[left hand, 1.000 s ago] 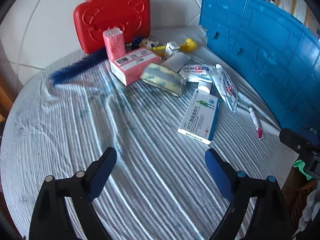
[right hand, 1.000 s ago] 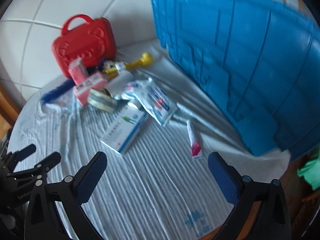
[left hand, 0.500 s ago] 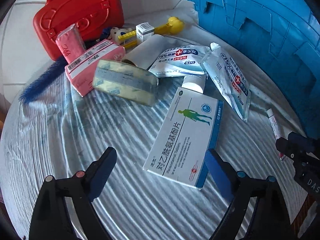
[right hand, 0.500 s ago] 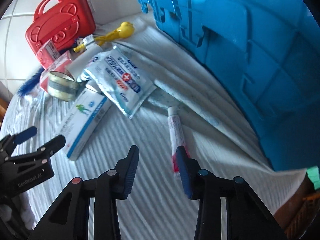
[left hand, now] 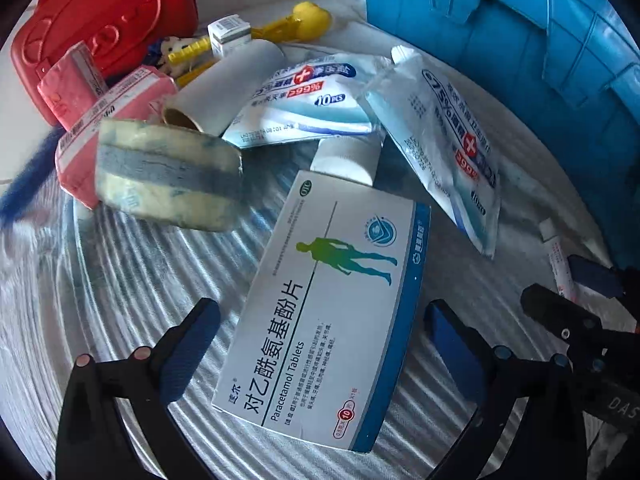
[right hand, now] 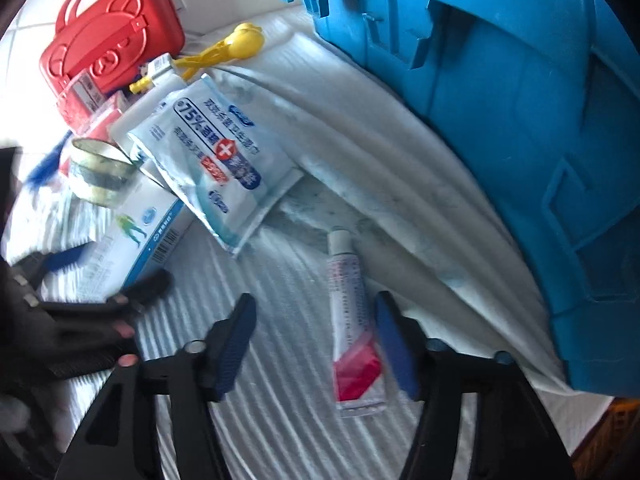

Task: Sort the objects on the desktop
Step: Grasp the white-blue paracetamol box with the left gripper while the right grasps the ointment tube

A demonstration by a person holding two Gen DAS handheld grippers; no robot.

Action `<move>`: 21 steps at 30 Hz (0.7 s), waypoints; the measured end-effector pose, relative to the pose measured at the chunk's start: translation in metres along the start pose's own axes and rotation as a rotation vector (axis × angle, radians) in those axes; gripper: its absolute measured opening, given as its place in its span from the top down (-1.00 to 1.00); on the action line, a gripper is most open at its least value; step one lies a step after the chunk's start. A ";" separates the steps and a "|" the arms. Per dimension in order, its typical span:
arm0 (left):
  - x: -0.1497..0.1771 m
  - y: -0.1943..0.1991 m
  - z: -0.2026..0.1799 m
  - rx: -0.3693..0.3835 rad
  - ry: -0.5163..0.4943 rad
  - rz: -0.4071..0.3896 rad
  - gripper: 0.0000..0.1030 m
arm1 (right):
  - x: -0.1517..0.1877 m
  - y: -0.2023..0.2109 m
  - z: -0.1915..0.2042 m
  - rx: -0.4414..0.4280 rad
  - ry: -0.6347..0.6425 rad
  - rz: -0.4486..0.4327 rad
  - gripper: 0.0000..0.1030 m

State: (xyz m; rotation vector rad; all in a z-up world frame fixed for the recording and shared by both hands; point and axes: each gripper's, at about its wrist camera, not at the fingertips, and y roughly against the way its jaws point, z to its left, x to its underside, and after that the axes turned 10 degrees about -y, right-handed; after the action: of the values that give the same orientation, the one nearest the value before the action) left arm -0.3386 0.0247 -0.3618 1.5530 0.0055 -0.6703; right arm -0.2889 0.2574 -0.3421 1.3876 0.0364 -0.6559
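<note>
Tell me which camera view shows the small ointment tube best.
The right wrist view. There the ointment tube lies whole on the cloth, white cap to red end, between the opening right gripper's fingers, nearer the right one. The left wrist view shows only a sliver of it at the right edge, partly behind that gripper.

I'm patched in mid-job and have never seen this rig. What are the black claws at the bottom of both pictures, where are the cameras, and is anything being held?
No robot here: a person holds a two-finger gripper in each hand, and each carries a fisheye camera looking along its fingers. One picture is from the left gripper, the other from the right gripper.

On the white cloth lie a medicine box, wipe packets, a tape roll, a small tube, a yellow toy and a red case, beside a blue crate.

The left jaws are opening around the box; the right jaws are opening around the tube. Nothing is gripped yet.
</note>
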 end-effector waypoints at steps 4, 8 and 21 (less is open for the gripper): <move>-0.004 0.001 0.001 -0.004 -0.006 -0.016 -1.00 | 0.000 -0.003 0.004 -0.019 0.003 0.014 -0.56; -0.003 0.004 0.004 -0.002 -0.014 -0.042 -1.00 | -0.001 -0.004 0.008 0.007 0.002 0.019 -0.54; 0.012 0.035 0.008 -0.023 0.047 -0.043 -0.47 | 0.005 0.001 0.011 0.050 0.039 -0.005 0.61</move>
State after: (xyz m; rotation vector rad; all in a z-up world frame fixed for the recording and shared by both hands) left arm -0.3182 0.0082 -0.3345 1.5496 0.0822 -0.6655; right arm -0.2886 0.2454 -0.3405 1.4487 0.0553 -0.6374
